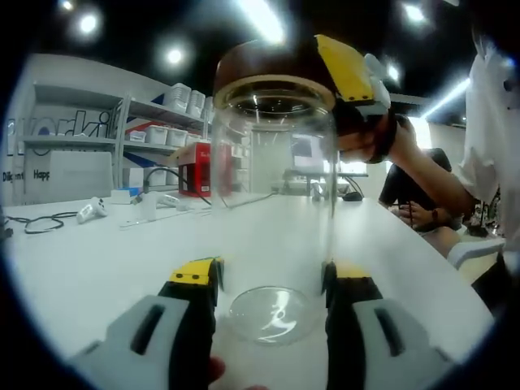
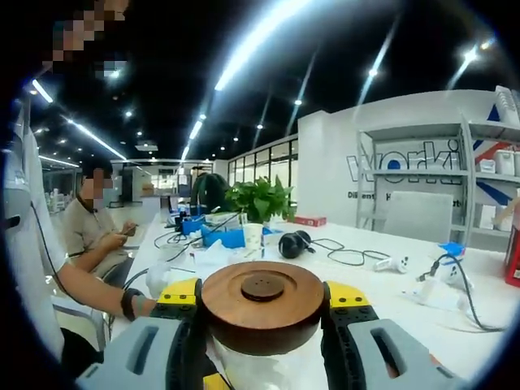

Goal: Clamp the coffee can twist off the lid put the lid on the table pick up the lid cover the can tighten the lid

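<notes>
The coffee can (image 1: 276, 195) is a clear, empty glass cylinder standing upright on the white counter (image 1: 97, 260), its long axis vertical and its mouth up. The left tool (image 1: 272, 280) pinches its base between yellow-tipped black jaws. A round, smooth wooden lid (image 2: 262, 305) with a shallow central knob sits on the mouth, and the right tool (image 2: 262, 313) clamps its rim from both sides. A potted plant (image 2: 260, 203) and black headphones (image 2: 294, 243) stand farther off.

My right gripper (image 2: 262, 325) clamps the round wooden lid (image 2: 262, 305) between its 2 jaws, above the white table (image 2: 390, 284).
</notes>
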{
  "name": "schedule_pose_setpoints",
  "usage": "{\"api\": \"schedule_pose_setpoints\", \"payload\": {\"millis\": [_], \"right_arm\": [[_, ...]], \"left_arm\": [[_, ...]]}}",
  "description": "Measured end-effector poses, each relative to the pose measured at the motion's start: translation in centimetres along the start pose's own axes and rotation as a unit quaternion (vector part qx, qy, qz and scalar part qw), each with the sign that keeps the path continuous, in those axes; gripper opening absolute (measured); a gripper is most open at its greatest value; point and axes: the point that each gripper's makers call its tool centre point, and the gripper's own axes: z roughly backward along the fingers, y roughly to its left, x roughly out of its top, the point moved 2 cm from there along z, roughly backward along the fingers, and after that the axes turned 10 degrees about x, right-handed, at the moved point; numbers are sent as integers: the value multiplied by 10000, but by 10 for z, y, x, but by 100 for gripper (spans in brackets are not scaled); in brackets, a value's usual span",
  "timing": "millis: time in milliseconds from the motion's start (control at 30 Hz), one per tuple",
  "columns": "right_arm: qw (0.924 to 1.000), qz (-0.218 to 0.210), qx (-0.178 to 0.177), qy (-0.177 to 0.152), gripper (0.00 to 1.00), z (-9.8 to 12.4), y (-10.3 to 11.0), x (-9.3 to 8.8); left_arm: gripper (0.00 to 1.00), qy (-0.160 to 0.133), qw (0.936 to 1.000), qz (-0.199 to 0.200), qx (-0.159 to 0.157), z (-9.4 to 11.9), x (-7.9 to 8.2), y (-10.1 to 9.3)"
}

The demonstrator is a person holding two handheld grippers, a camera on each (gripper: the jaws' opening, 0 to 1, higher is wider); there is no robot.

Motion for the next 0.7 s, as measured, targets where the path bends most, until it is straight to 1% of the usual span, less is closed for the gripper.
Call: {"api": "schedule_pose_setpoints", "payload": {"millis": [200,367,600,700], "right_arm": [[9996,30,297,-15,51,0,-1,0],[9986,51,529,33,51,0,-1,0],[9950,49,997,-4,51,0,-1,0],[9937,18,1116,-55,51,0,-2,-1]], "left_arm": [[43,-1,10000,3,-2,0,0,0],[43,-1,10000,1,1,0,0,0],[43,0,10000,-1,3,0,0,0],[43,0,10000,0,3,0,0,0]]}}
